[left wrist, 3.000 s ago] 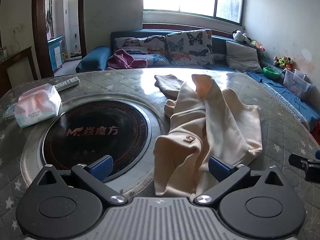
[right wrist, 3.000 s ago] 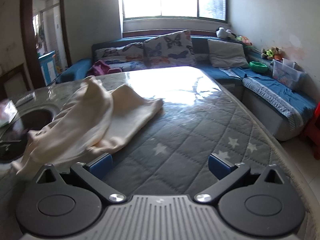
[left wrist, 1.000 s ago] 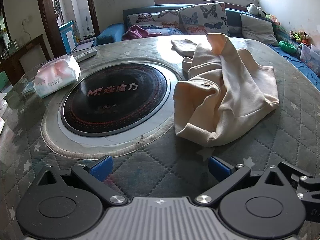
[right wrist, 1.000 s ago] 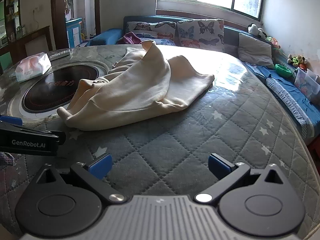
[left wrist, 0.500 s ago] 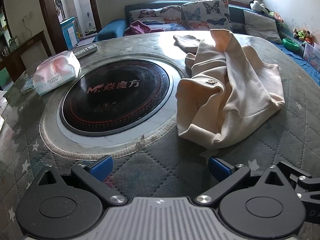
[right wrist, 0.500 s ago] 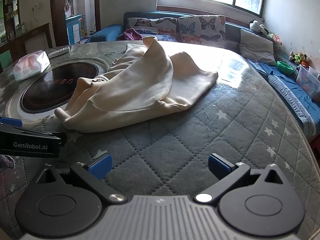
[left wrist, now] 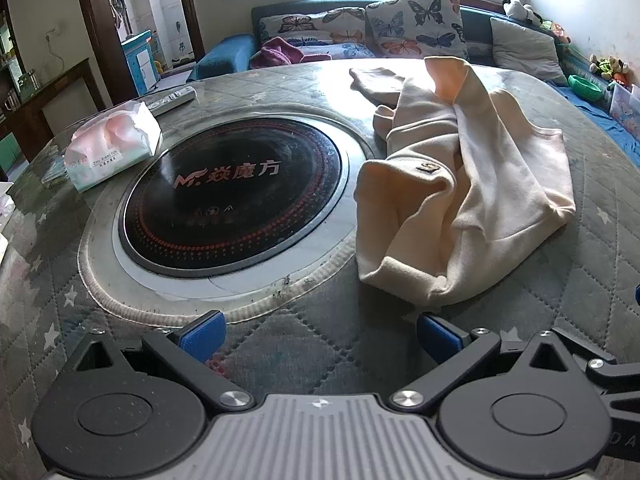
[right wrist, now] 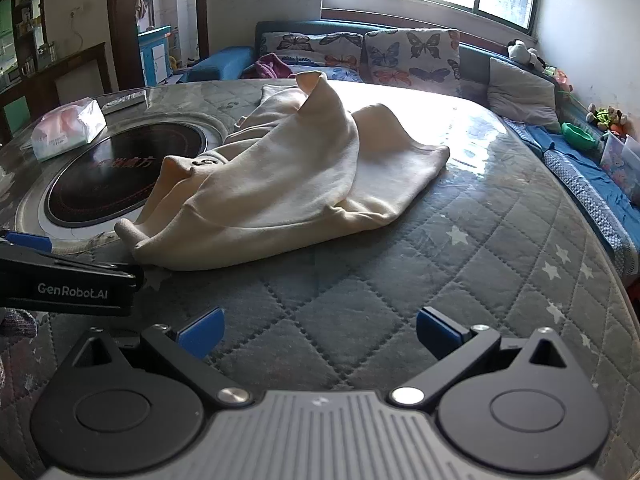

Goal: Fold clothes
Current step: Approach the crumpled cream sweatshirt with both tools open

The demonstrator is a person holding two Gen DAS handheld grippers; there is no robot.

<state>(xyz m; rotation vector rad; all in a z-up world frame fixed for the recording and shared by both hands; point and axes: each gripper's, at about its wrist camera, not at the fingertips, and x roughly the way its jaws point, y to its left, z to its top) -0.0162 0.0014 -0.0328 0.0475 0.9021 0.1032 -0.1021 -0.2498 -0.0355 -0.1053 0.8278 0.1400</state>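
From the left wrist view, the left gripper (left wrist: pixel 320 330) hovers low over the round tabletop covered in grey quilted star-print fabric (left wrist: pixel 312 356), its blue-padded fingers (left wrist: pixel 202 334) spread wide with nothing between them. Ahead and to the right lies the crumpled cream fleece garment (left wrist: pixel 472 200), heaped in loose folds with one corner standing up; its near hem sits just beyond the right finger, not touching it. To the garment's left, set into the tabletop, is the round black induction cooktop with red lettering (left wrist: pixel 228 192). Farther left rest a soft pink-and-white pack of tissues (left wrist: pixel 110 146) and, behind it, a slim grey remote control (left wrist: pixel 172 100).

From the right wrist view, the right gripper (right wrist: pixel 318 330) is likewise spread apart and empty above the quilted cover. The cream garment (right wrist: pixel 288 176) lies ahead and slightly left, overlapping the cooktop's pale rim (right wrist: pixel 36 196). The left gripper's black body (marked with white lettering) (right wrist: pixel 68 284) enters at the left edge, close to the garment's near corner.
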